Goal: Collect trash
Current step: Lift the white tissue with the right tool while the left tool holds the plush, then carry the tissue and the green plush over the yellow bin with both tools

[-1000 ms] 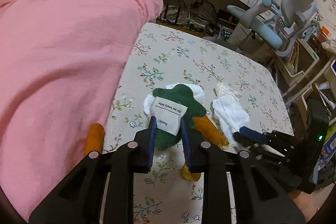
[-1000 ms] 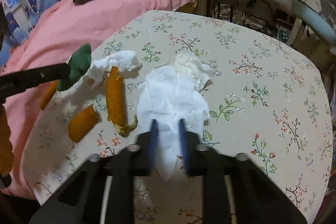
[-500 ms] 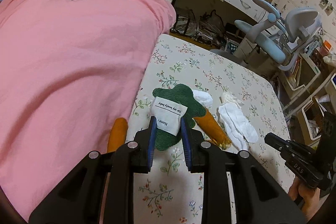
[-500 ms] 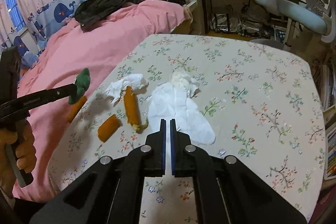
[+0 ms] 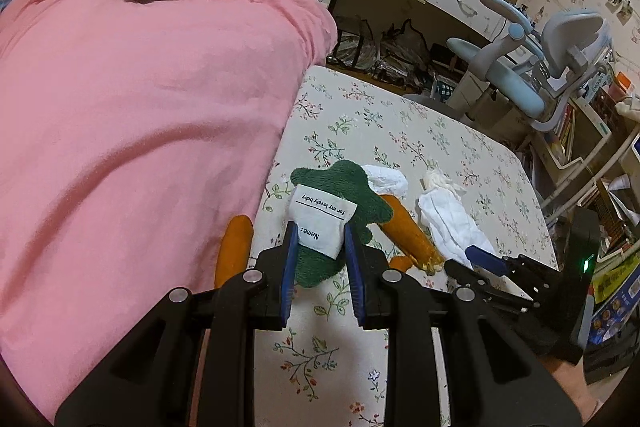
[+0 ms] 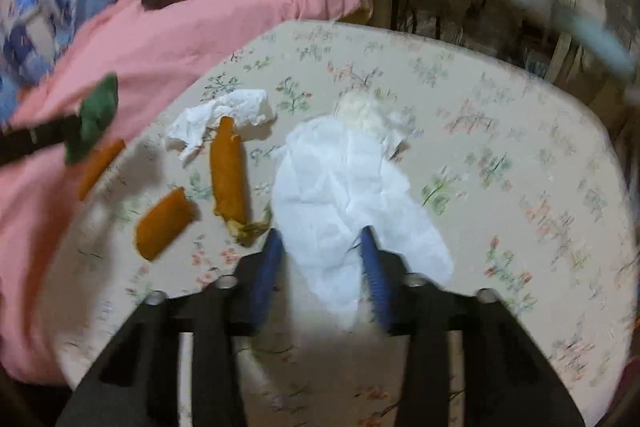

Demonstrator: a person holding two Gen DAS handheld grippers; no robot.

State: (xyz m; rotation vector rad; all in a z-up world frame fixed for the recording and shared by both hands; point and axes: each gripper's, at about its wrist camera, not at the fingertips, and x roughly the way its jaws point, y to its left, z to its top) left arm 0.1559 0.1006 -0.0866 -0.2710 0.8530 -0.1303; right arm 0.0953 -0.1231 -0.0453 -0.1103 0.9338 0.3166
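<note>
pink duvet (image 5: 132, 131) crowding left, floral tabletop (image 6: 500, 131) open right

1. The right gripper (image 6: 320, 247), pulled back and closed half a second ago, has opened wide and moved forward; its jaws now straddle the near end of the white tissue (image 6: 352, 195).
2. In the left view, the right gripper (image 5: 486, 259) now reaches that tissue (image 5: 448, 219) again.

White tag (image 5: 322, 223) on the green plush piece (image 5: 340, 187), upper line: "for my lovely baby", seen upside down
Same tag, lower line: "Name:"
Right wrist view: too blurred, nothing legible
</note>
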